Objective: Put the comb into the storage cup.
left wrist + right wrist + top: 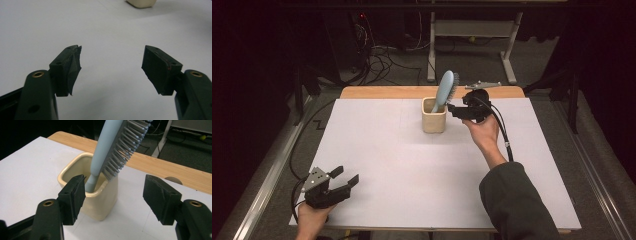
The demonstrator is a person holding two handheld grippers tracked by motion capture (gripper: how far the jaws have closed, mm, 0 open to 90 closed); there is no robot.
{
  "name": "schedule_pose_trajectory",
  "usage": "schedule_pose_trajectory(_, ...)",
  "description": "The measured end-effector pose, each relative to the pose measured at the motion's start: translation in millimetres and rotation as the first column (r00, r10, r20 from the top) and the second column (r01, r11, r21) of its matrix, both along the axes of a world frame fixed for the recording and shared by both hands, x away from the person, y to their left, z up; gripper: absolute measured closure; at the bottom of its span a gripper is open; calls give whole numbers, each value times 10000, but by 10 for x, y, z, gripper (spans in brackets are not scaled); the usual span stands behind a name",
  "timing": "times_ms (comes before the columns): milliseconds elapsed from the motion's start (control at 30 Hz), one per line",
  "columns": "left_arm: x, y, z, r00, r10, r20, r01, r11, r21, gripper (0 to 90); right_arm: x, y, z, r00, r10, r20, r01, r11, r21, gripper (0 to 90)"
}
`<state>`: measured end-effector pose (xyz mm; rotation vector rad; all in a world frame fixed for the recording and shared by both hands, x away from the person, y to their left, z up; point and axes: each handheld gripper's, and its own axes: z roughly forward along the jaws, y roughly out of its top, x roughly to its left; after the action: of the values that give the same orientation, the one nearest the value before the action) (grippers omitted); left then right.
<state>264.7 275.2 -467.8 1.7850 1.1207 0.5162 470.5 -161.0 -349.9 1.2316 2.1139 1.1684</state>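
Note:
A light blue hairbrush [446, 89] stands handle-down in a cream square cup [434, 116] near the table's back middle, its head leaning to the right. My right gripper [453, 110] hovers just right of the cup, open, jaws apart with nothing pressed between them. In the right gripper view the cup [102, 197] and the brush [110, 152] sit just beyond the right gripper [113, 195]. My left gripper [346, 179] rests at the front left of the table, open and holding nothing. In the left gripper view its jaws [111, 67] stand wide over bare white surface.
The white table sheet [412, 170] covers most of a wooden top [377, 92] that shows along the back edge. The cup's base [141, 3] peeks in at the top of the left gripper view. Cables and a desk frame [472, 30] lie on the floor behind.

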Motion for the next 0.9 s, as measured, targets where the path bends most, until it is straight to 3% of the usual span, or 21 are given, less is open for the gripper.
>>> schedule_pose_trajectory(900, 2, 4, -2, 10000, 59, -8, -59, 10000, -31, 315, -137, -193, -25, 10000, -9, 42, 10, 10000, -12, 350)
